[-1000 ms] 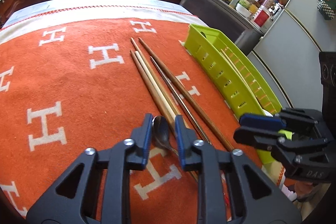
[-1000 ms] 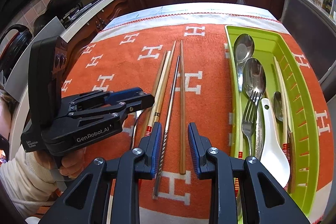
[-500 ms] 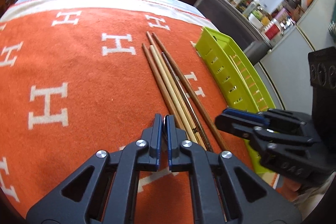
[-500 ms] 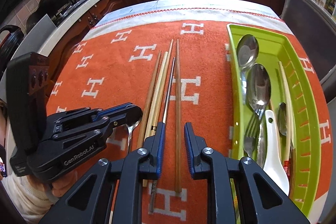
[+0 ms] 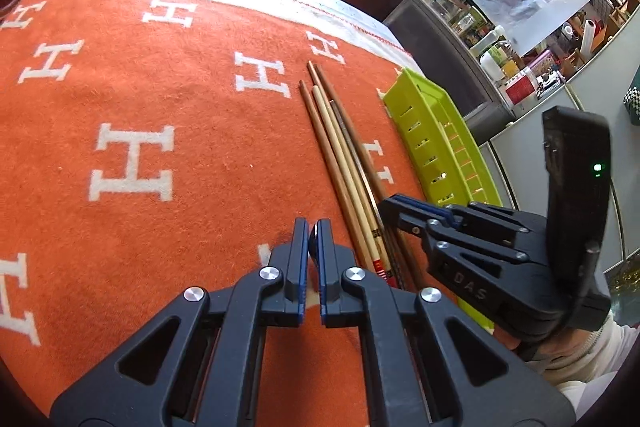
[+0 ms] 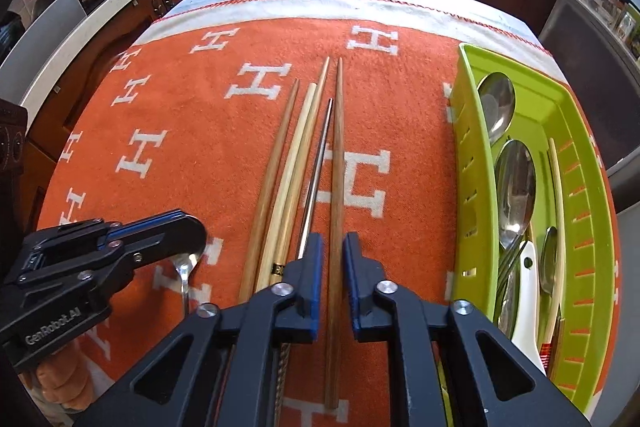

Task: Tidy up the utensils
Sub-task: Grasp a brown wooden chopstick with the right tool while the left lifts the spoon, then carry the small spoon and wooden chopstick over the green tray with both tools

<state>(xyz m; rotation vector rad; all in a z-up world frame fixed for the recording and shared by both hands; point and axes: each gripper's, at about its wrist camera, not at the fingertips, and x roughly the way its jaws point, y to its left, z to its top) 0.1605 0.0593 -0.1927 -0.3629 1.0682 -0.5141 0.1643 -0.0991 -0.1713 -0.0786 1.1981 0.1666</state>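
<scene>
1. My left claw (image 5: pixel 314 233) points down at a slant toward the orange blanket (image 5: pixel 160 115) on the worktop, its jaws shut on the bowl of a small metal spoon (image 6: pixel 187 269) — only a sliver of it shows between the pads in my left wrist view.
2. From the right wrist view the spoon's bowl disappears under the left claw's tip and its handle runs back toward me over the blanket, just left of the chopsticks.
3. My right claw (image 6: pixel 331 251) tips steeply downward over the near ends of the chopsticks. Its jaws are closing, narrow now, with the dark wooden chopstick (image 6: pixel 337 167) running straight between them; a thin gap still shows on each side, so the pads do not press on it.
4. The metal chopstick (image 6: pixel 318 163) lies just left of that one and passes under my right claw's left finger; a pale chopstick (image 6: pixel 298 147) and two more wooden ones lie beside it, all roughly parallel.
5. The green utensil tray (image 6: pixel 588 195) sits at the right edge of the blanket — it holds two metal spoons (image 6: pixel 514 187), a fork, a white ceramic spoon (image 6: pixel 526 303) and chopsticks.
6. My left hand (image 6: pixel 60 383) grips its handle at the lower left.
</scene>
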